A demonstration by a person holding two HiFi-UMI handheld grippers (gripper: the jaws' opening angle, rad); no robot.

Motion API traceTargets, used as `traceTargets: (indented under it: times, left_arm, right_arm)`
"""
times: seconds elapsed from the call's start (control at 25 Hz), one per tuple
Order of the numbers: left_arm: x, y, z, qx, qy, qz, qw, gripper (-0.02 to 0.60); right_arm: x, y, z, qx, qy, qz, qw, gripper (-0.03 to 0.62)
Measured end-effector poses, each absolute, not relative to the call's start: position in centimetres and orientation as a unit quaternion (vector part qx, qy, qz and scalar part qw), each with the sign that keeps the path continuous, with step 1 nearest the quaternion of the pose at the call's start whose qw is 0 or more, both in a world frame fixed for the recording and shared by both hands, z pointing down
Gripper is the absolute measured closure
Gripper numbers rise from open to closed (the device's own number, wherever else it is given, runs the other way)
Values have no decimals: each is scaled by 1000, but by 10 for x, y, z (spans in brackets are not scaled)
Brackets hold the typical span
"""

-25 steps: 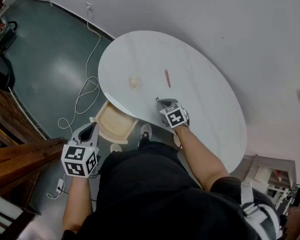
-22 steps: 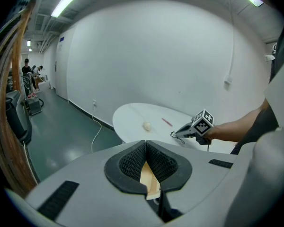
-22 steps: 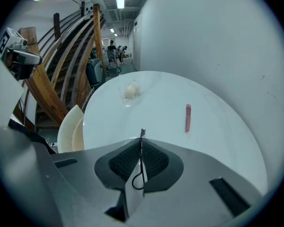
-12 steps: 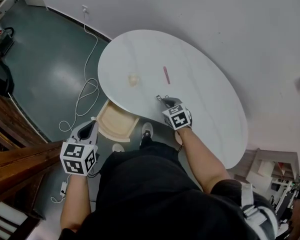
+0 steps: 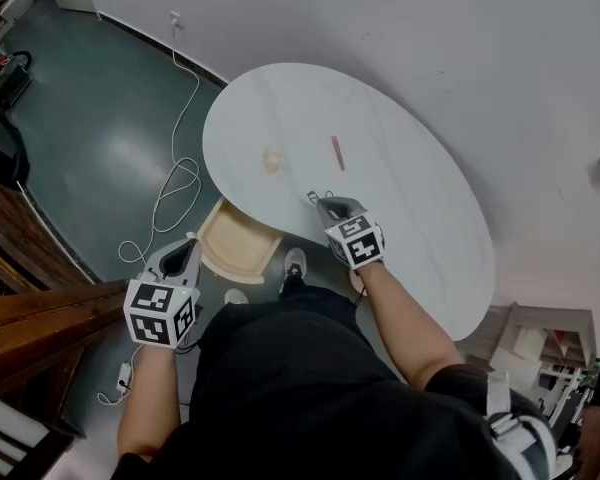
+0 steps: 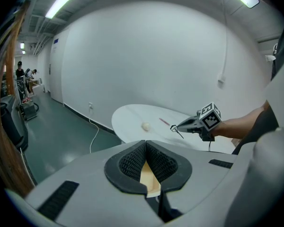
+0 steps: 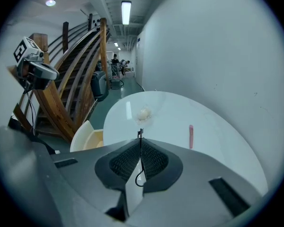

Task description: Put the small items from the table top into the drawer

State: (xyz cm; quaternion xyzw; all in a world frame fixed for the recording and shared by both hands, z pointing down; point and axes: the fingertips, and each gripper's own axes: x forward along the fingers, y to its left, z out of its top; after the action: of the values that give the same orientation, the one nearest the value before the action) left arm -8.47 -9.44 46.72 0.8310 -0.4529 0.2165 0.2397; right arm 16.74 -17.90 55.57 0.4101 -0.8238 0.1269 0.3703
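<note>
Small items are the matter here, and one of them, a thin black wire piece [image 7: 140, 153], is pinched in the right gripper [image 5: 325, 204]; its jaws have just been closing and now press together on the wire, whose looped end hangs between the pads while its straight end stands out past the tips. It is held just above the near edge of the round white table [image 5: 400, 188], probably so that it can be carried over the edge to the drawer [image 5: 232, 250]; this drawer stands pulled out below the table's left side, open to the top, which makes it ready to receive things from above. As much of its pale wooden inside as shows is bare; the part under the table top is hidden, so I cannot say what lies there. The left gripper [image 6: 145, 145] hangs near the drawer with its jaws together at the tips and nothing between them; it seems only to wait. Two more items lie on the table, well apart from each other: a cream lump [image 5: 272, 159] and a pink stick [image 5: 337, 152].
</note>
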Motion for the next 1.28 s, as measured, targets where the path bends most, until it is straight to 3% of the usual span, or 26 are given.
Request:
traceTargets:
  times: [0.64, 1.28]
  left_arm:
    - [-141, -64, 478, 791, -512, 201, 267, 565]
    - [-162, -6, 511, 752, -536, 221, 314, 565]
  right_arm:
    - [-5, -119, 560, 223, -901, 116, 355, 580]
    - [-67, -98, 660, 133, -880, 102, 444, 580]
